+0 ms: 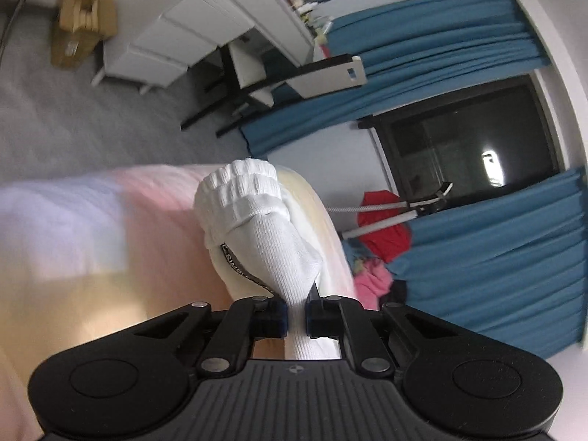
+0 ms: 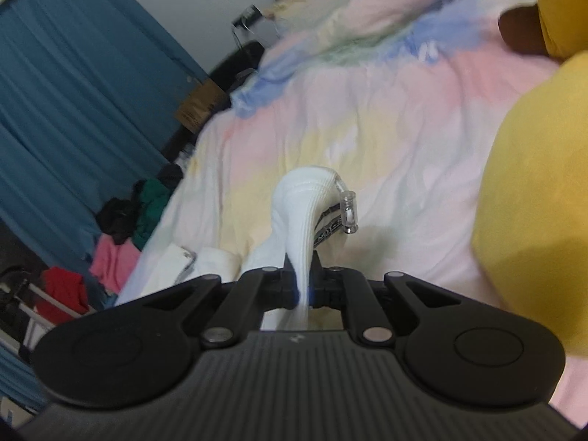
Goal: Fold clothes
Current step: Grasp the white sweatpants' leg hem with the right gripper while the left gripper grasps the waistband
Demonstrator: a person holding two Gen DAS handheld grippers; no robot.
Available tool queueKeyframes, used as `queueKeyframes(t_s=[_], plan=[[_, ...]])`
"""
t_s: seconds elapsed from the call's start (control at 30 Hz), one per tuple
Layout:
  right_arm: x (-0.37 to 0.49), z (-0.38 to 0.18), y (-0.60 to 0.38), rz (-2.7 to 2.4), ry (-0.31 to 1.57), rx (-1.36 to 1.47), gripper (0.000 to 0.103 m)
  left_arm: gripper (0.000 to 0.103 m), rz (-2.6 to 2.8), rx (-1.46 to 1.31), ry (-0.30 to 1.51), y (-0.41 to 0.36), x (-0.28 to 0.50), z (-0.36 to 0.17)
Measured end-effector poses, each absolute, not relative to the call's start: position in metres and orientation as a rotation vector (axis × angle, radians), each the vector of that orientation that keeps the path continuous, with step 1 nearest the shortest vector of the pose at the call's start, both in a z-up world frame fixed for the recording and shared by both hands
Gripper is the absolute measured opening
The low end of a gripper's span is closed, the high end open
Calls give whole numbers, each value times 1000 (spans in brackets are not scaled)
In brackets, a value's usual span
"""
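Observation:
My left gripper [image 1: 297, 318] is shut on a white ribbed knit garment [image 1: 257, 220]. Its gathered elastic hem bunches up ahead of the fingers, and a black printed drawstring [image 1: 242, 272] hangs along it. My right gripper [image 2: 304, 288] is shut on another part of the white garment [image 2: 301, 213], pinched into a narrow fold. A drawstring with a clear plastic stopper [image 2: 348, 212] dangles beside that fold. Both grippers hold the cloth above a bed with a pastel pink, yellow and blue cover [image 2: 386, 117].
Yellow pillows [image 2: 533, 202] lie at the right of the bed. A white folded item [image 2: 205, 261] lies on the cover's left edge. Clothes in pink, red, green and black [image 2: 121, 228] pile on a rack by blue curtains [image 1: 477, 257]. White desk [image 1: 205, 25], chair, cardboard box [image 1: 81, 25].

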State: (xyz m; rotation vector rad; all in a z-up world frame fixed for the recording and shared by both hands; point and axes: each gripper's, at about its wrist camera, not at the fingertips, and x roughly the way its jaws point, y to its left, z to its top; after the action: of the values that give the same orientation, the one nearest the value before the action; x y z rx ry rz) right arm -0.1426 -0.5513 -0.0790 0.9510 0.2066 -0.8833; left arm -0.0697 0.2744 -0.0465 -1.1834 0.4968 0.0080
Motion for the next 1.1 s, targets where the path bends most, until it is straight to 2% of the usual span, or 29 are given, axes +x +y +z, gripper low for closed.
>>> queueKeyframes(t_s=[0.2, 0.47, 0.73, 0.93, 1.03, 1.1], plan=[[-107, -52, -557, -854, 194, 943, 8, 9, 25, -1180, 505, 270, -19, -27], [49, -14, -577, -824, 249, 798, 8, 9, 104, -1108, 539, 254, 158, -12], [214, -85, -600, -860, 432, 669, 8, 9, 236, -921, 668, 223, 331, -52], [268, -129, -599, -874, 509, 573, 11, 12, 227, -872, 716, 219, 375, -84], [261, -131, -597, -842, 495, 577, 16, 21, 209, -863, 733, 219, 387, -96], [248, -129, -595, -790, 479, 619, 30, 49, 169, -859, 717, 221, 378, -91]])
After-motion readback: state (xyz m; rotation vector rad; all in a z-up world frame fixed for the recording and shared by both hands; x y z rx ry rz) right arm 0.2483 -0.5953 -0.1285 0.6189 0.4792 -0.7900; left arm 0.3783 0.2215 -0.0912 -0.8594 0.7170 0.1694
